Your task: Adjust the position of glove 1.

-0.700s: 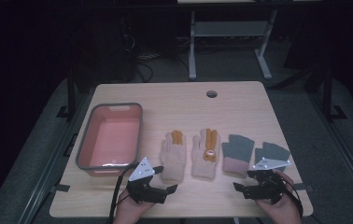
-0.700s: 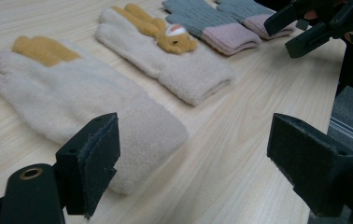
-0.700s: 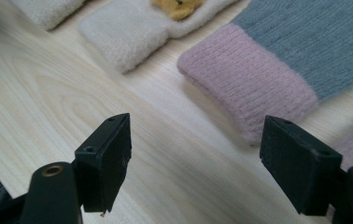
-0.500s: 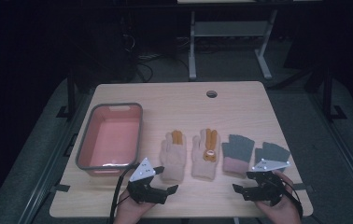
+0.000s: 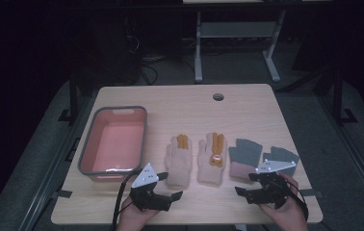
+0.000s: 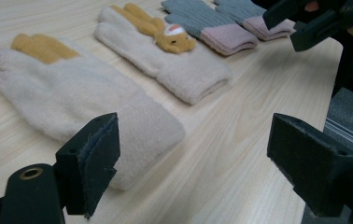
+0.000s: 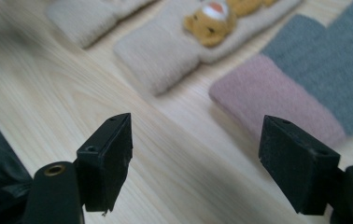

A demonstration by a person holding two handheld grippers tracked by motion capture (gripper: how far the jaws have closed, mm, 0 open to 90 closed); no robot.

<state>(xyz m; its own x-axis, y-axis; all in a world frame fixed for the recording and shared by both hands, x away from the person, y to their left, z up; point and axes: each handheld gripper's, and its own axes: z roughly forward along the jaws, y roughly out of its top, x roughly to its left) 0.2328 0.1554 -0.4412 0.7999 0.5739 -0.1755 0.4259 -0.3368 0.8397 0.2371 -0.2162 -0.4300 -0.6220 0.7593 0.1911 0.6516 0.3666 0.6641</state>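
Note:
Two cream gloves lie flat side by side at mid-table, a plain one [image 5: 179, 161] [image 6: 72, 98] and one with a small bear face [image 5: 212, 158] [image 6: 165, 51] [image 7: 188, 42]. To their right lie two grey gloves with pink cuffs [image 5: 242, 159] [image 5: 280, 159] [image 7: 282, 93]. My left gripper [image 5: 170, 186] [image 6: 198, 163] is held open just in front of the plain cream glove's cuff, with nothing between its jaws. My right gripper [image 5: 245, 184] [image 7: 198, 158] is open too, in front of the grey gloves' pink cuffs, and holds nothing.
A pink basin [image 5: 117, 142] with a grey rim stands empty at the table's left. The wooden table [image 5: 194, 110] has a cable hole [image 5: 218, 96] near its far edge. The front edge lies close under both hands. Dark floor and a metal stand lie beyond.

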